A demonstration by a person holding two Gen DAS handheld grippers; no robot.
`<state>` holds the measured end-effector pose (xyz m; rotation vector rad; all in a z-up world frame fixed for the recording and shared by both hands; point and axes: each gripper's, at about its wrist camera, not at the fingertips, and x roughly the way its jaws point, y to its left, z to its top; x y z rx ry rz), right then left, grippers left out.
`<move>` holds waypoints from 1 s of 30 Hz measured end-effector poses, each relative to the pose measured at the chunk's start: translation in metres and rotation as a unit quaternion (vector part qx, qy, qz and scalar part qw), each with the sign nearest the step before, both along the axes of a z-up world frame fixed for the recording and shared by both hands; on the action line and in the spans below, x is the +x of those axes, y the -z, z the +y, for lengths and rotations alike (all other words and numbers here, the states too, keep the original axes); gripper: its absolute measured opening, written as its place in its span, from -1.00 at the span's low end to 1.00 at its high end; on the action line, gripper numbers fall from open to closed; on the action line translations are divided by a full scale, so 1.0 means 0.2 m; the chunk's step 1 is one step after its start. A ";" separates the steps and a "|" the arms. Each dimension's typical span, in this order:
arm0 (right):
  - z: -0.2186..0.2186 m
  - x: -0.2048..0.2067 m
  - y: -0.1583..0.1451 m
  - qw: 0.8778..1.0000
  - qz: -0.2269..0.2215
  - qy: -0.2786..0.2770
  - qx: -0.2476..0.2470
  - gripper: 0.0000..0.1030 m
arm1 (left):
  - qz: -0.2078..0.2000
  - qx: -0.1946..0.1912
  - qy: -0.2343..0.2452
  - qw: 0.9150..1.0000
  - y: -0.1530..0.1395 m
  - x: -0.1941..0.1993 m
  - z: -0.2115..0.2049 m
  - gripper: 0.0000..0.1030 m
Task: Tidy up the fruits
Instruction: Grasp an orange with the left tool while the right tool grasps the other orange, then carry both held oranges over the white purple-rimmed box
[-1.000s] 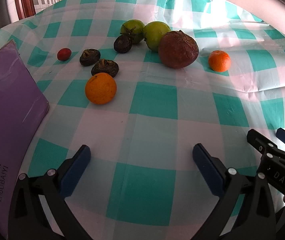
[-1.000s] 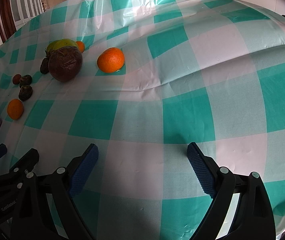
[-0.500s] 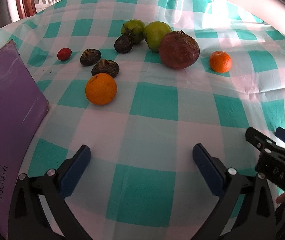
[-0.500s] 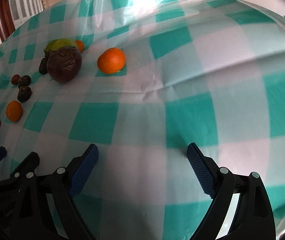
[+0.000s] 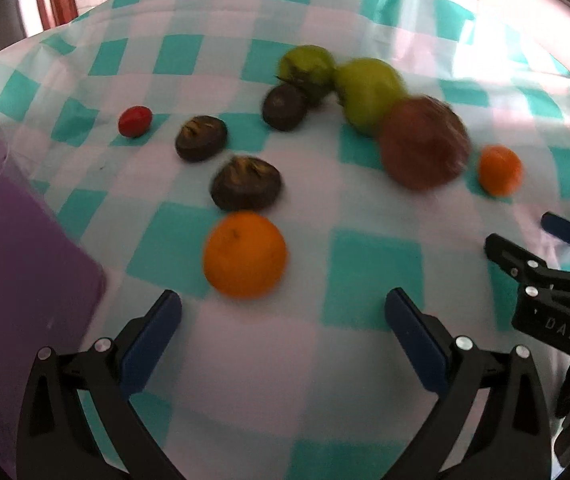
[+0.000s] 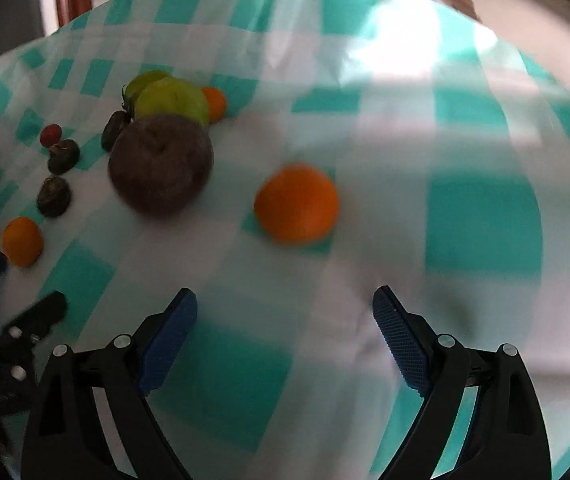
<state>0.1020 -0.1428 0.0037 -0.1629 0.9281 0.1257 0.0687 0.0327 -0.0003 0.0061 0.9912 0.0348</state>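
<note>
At the far left of the left wrist view we see a purple sheet (image 5: 17, 264) lying on the teal-and-white checked tablecloth (image 5: 369, 280); any print on it is too blurred to read. Next comes a small red fruit (image 5: 135, 121), then two dark brown wrinkled fruits — one further back (image 5: 201, 138), one nearer (image 5: 246, 183) — and a third dark round one (image 5: 284, 107) beside a green tomato-like fruit (image 5: 307, 68). Just below the nearer brown fruit sits a large orange (image 5: 245, 254), close ahead of our left gripper (image 5: 283, 314), whose blue-padded jaws stand wide apart and hold nothing.

Further right, a green apple-like fruit (image 5: 367, 94) touches a big brownish-purple wrinkled fruit (image 5: 425, 148), and a small orange (image 5: 500, 169) lies just beside that, apart from it. At the right edge the other gripper's black body shows the letters "DAS".

In the right wrist view the same fruits cluster at the left: the large orange (image 6: 22, 241), the brown fruits, the red one, and the purple-brown fruit (image 6: 161, 164) in front of the green ones. Another small orange fruit (image 6: 213, 103) peeks out behind the green apple-like one. The small orange (image 6: 297, 202) lies alone near the middle, ahead of our right gripper (image 6: 285, 320) — its jaws also spread wide and empty, over bare cloth.
</note>
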 end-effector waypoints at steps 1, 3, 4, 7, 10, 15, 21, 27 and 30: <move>0.01 0.04 -0.01 1.000 -0.009 -0.007 -0.003 0.66 | 0.000 0.000 -0.008 1.000 0.00 0.03 0.02 0.97; 0.01 0.09 -0.02 1.000 -0.017 -0.011 -0.003 0.63 | 0.000 -0.001 -0.015 1.000 0.00 0.08 0.05 0.97; 0.01 0.13 -0.02 1.000 -0.017 -0.013 -0.008 0.61 | 0.000 -0.001 -0.015 1.000 0.00 0.09 0.05 0.97; -0.01 0.19 0.00 1.000 -0.011 -0.013 -0.011 0.43 | -0.003 0.000 -0.009 1.000 0.00 0.12 0.05 0.94; -0.06 0.23 0.00 1.000 -0.004 -0.008 0.003 0.31 | -0.012 0.001 -0.005 1.000 0.00 0.11 0.04 0.81; -0.06 0.27 0.00 1.000 -0.005 -0.013 0.009 0.19 | -0.024 0.002 -0.001 1.000 -0.02 0.08 0.03 0.49; -0.11 0.29 0.00 0.998 0.005 -0.022 0.054 -0.12 | -0.035 0.001 0.000 0.999 -0.03 0.04 0.03 -0.20; -0.12 0.24 0.00 0.997 0.012 -0.019 0.069 -0.13 | -0.033 -0.011 0.011 0.999 -0.04 -0.04 0.06 -0.27; -0.14 0.15 -0.02 0.996 0.024 -0.008 0.082 -0.13 | -0.030 -0.018 0.013 0.999 -0.05 -0.12 0.06 -0.27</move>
